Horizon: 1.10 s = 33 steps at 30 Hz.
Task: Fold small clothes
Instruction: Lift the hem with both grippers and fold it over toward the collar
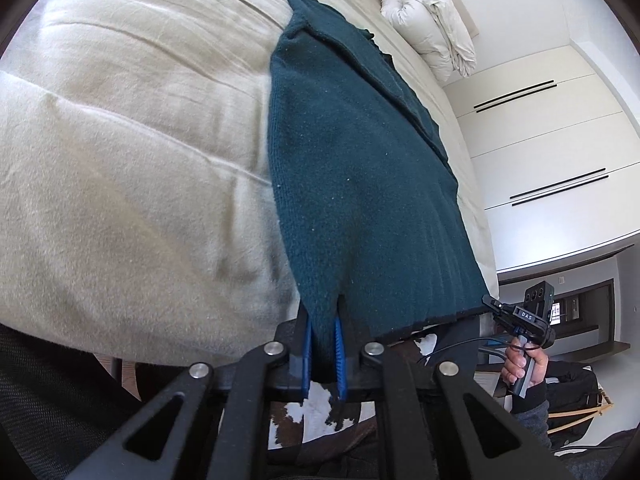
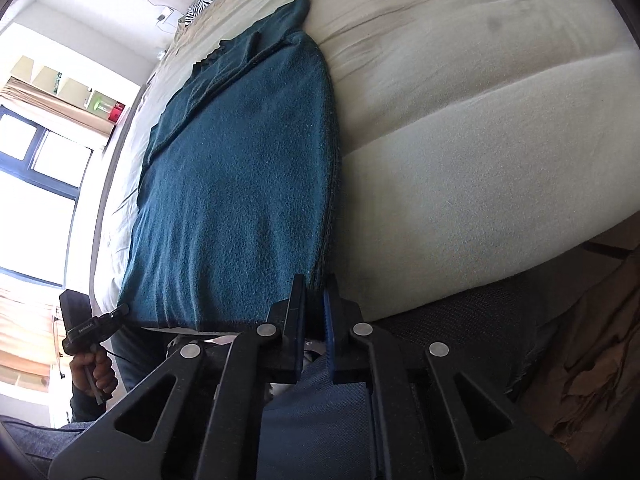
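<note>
Left tool (image 1: 323, 354) and right tool (image 2: 315, 332) were each closed on a near hem corner of the teal knit garment (image 1: 352, 184), which lay stretched lengthwise across the beige bed (image 1: 132, 152), beside a rolled duvet (image 1: 432, 36).

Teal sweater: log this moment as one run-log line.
stage: fold start | left gripper: shut on teal sweater hem corner | right gripper: shut on other corner | sweater: flat on bed

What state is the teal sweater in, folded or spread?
Partly folded: the teal sweater lies lengthwise on the bed, a layer doubled over its far side; both grippers pinch near hem corners.
</note>
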Each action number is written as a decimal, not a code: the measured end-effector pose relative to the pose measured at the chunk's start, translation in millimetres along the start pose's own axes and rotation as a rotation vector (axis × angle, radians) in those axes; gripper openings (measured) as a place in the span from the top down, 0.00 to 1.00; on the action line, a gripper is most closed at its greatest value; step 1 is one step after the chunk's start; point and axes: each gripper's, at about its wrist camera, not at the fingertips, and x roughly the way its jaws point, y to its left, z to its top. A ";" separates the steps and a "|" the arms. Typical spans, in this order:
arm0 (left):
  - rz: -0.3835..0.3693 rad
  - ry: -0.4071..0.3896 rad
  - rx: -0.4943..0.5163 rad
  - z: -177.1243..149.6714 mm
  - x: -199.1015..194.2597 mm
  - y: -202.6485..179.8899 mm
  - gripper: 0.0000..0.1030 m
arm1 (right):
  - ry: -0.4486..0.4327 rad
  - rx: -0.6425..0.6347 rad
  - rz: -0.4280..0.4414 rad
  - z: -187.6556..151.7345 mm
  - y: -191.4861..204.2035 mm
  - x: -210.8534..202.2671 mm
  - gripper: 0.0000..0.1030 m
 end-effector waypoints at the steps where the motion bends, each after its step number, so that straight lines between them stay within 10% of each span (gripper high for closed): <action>1: -0.010 -0.008 0.003 1.5 -2.8 -1.0 0.89 | -0.013 -0.002 0.013 1.0 3.2 -2.8 0.93; 19: -0.211 -0.187 -0.048 40.8 -30.5 -24.2 0.90 | -0.268 0.073 0.291 56.1 44.0 -34.3 0.94; 33: -0.286 -0.357 -0.096 109.6 -42.4 -29.5 0.98 | -0.343 0.057 0.293 109.8 65.7 -17.0 0.94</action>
